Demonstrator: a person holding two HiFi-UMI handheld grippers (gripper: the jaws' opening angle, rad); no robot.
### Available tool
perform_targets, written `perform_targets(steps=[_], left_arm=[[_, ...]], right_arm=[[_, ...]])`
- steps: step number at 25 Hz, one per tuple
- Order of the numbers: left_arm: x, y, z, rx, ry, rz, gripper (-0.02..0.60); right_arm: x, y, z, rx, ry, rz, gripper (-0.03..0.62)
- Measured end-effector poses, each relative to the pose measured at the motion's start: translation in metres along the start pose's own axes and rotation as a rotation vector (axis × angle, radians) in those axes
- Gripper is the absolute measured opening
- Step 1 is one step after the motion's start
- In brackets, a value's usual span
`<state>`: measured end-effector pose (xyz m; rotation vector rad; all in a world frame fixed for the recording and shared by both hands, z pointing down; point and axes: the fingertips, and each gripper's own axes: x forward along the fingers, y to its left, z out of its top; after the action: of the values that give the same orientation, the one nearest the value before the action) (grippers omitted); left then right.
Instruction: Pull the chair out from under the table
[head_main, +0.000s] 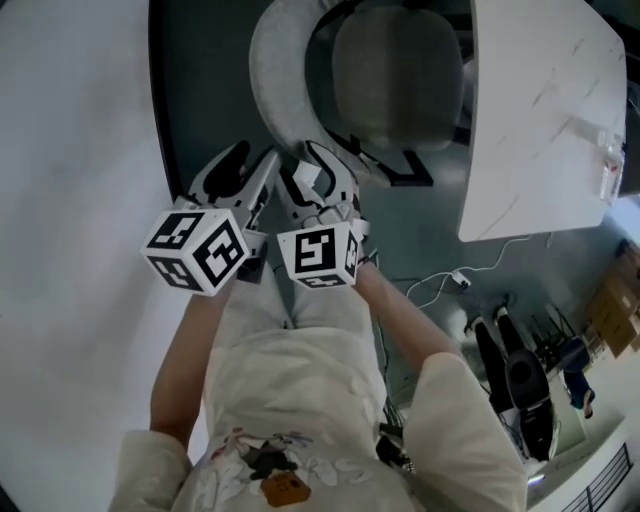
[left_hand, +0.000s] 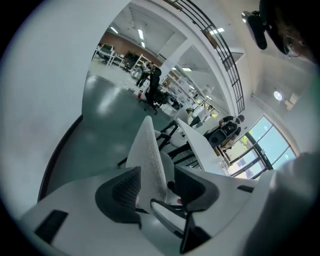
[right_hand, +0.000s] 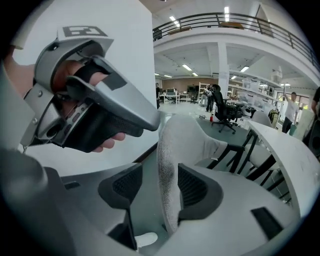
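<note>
The chair has a light grey curved backrest (head_main: 275, 80) and a grey seat (head_main: 395, 80) tucked partly under the white table (head_main: 540, 120). Both grippers sit side by side at the backrest's near rim. My left gripper (head_main: 250, 165) straddles the backrest edge (left_hand: 150, 160), which stands between its dark pads (left_hand: 125, 190) with a gap on the right side; the gripper (left_hand: 160, 190) is open. My right gripper (head_main: 318, 165) also straddles the backrest (right_hand: 172, 150). The gripper (right_hand: 160, 187) is open, its left pad (right_hand: 125, 187) clear of the fabric.
A large white surface (head_main: 70, 200) runs close along the left. A white cable with a plug (head_main: 455, 280) lies on the dark floor, and a black office chair (head_main: 520, 385) stands at lower right. More tables, chairs and people (right_hand: 217, 102) are far off.
</note>
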<state>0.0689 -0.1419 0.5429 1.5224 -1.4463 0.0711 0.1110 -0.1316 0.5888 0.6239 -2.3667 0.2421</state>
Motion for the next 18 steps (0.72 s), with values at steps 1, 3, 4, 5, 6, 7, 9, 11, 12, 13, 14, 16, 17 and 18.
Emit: perform_targets(steps=[1, 3, 4, 5, 6, 7, 9, 11, 12, 13, 14, 16, 17, 18], left_arm=[[0.007, 0.002, 0.000, -0.008, -0.004, 0.000, 0.200], [0.021, 0.007, 0.003, -0.004, -0.005, 0.001, 0.220], [0.028, 0.009, 0.006, -0.004, -0.002, -0.002, 0.222], [0.036, 0.011, 0.009, -0.004, 0.002, -0.007, 0.222], [0.043, 0.014, 0.012, -0.002, 0.007, -0.012, 0.222], [0.050, 0.015, 0.016, 0.001, 0.013, -0.018, 0.222], [0.061, 0.017, 0.024, 0.012, 0.027, -0.032, 0.221], [0.069, 0.018, 0.030, 0.031, 0.040, -0.031, 0.211], [0.072, 0.019, 0.032, 0.039, 0.046, -0.025, 0.201], [0.074, 0.020, 0.032, 0.044, 0.049, -0.018, 0.190], [0.074, 0.021, 0.033, 0.049, 0.050, -0.009, 0.173], [0.073, 0.022, 0.031, 0.061, 0.054, 0.010, 0.156], [0.072, 0.023, 0.029, 0.064, 0.056, 0.016, 0.152], [0.071, 0.023, 0.028, 0.063, 0.058, 0.019, 0.149]], right_arm=[[0.004, 0.000, -0.002, -0.011, 0.001, -0.007, 0.204], [0.012, -0.002, -0.003, -0.025, -0.001, -0.020, 0.204], [0.017, -0.003, -0.004, -0.021, -0.004, -0.025, 0.204], [0.022, -0.003, -0.004, -0.016, -0.007, -0.027, 0.204], [0.026, -0.003, -0.005, -0.013, -0.008, -0.027, 0.204], [0.031, -0.003, -0.006, -0.011, -0.005, -0.028, 0.204], [0.037, -0.005, -0.009, -0.005, 0.006, -0.037, 0.204], [0.040, -0.010, -0.010, -0.004, 0.019, -0.056, 0.201], [0.041, -0.012, -0.010, -0.005, 0.023, -0.066, 0.193], [0.042, -0.014, -0.009, -0.007, 0.026, -0.075, 0.137], [0.042, -0.015, -0.009, -0.009, 0.028, -0.076, 0.122], [0.043, -0.012, -0.010, -0.017, 0.033, -0.063, 0.105], [0.042, -0.011, -0.011, -0.026, 0.035, -0.057, 0.097], [0.041, -0.010, -0.012, -0.034, 0.035, -0.052, 0.094]])
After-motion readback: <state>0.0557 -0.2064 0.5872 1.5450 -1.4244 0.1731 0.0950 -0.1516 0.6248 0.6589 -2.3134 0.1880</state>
